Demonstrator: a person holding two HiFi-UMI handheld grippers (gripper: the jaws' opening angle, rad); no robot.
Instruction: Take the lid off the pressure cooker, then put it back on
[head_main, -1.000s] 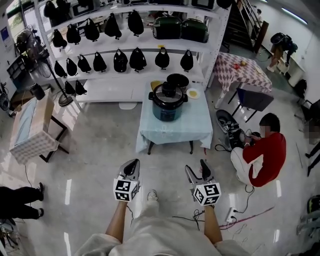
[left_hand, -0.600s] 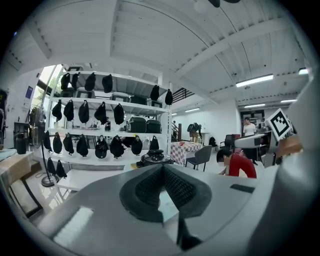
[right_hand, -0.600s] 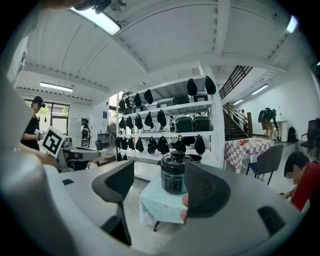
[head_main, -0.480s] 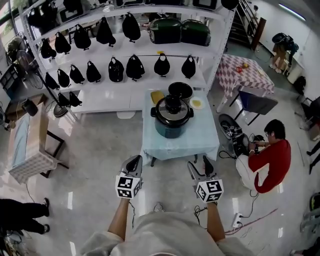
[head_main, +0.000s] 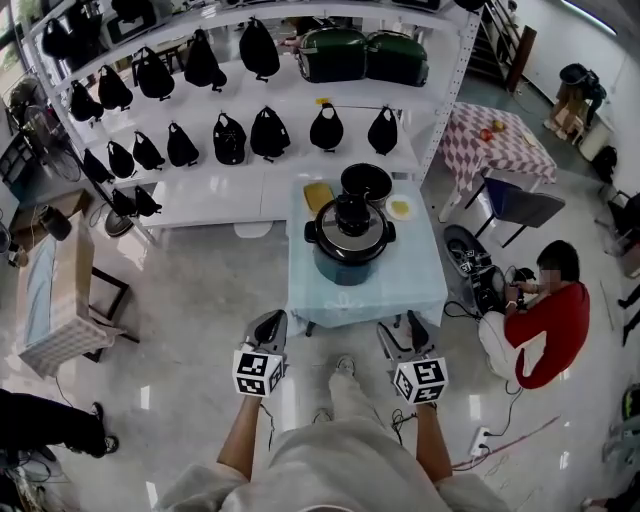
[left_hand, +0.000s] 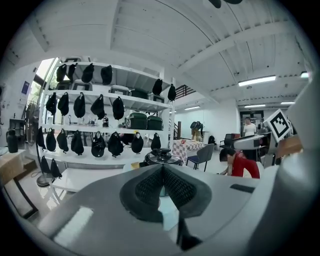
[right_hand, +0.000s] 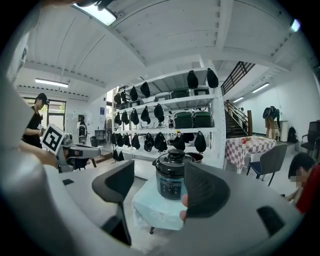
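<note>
We faced the white shelving (head_main: 280, 170), hung with black bags, far beyond both claws. Closer, ahead of the claws and apart from them, stood the table (head_main: 322, 292) under a pale blue cloth. The pressure cooker (head_main: 349, 262) sat on it with the lid (head_main: 350, 228) on top. Beyond the cooker lay a dark pot (head_main: 366, 182) and what looked like a small plate (head_main: 401, 208). Our left gripper (head_main: 271, 322) had its jaws pressed together on nothing. Our right gripper (head_main: 400, 332) held its jaws wide apart and empty, with the cooker in line between them.

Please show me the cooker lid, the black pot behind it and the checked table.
Cooker lid (head_main: 351, 215): head view, its knob.
Black pot (head_main: 366, 183): head view, its inside.
Checked table (head_main: 510, 155): head view, its cloth top.
</note>
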